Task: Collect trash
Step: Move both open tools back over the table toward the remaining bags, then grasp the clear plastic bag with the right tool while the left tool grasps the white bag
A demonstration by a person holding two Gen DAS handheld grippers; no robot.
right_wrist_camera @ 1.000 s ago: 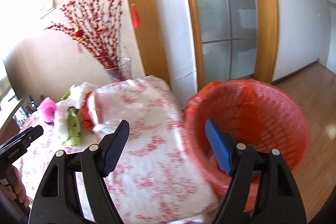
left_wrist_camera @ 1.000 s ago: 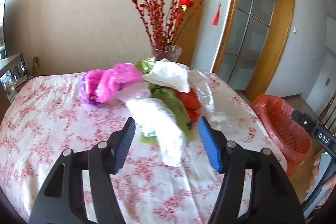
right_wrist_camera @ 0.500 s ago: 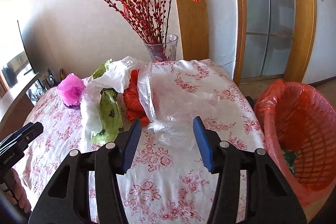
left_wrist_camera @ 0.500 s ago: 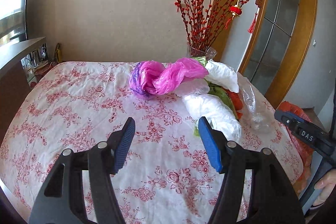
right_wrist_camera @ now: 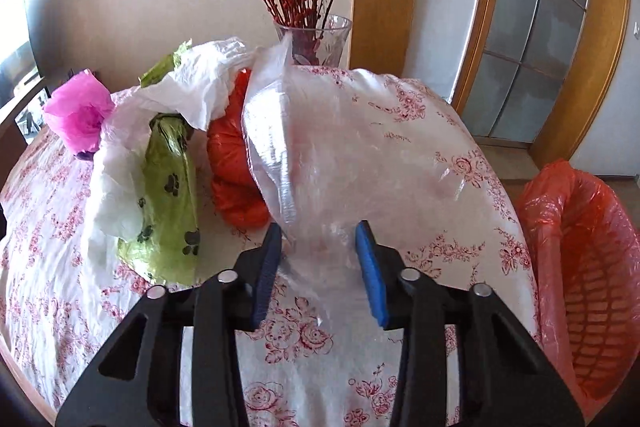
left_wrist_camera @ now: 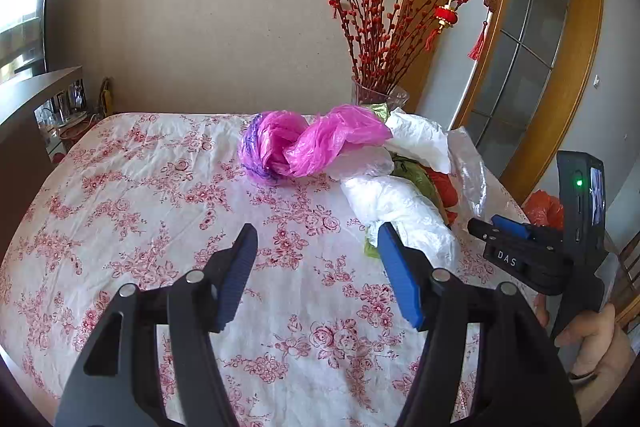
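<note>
Here, right gripper (right_wrist_camera: pixel 320 247) jaws have just been closing around the clear plastic bag (right_wrist_camera: pixel 340 147) lying on the floral tablecloth (right_wrist_camera: pixel 440 259), near the red-lined basket (right_wrist_camera: pixel 580 267); whether the pads press yet, cannot tell. Left gripper (left_wrist_camera: pixel 316 259) jaws apart, empty, above the cloth.

Crumpled plastic bags (right_wrist_camera: pixel 168 163) heaped on table, clear bag (right_wrist_camera: pixel 340 155) nearest
</note>
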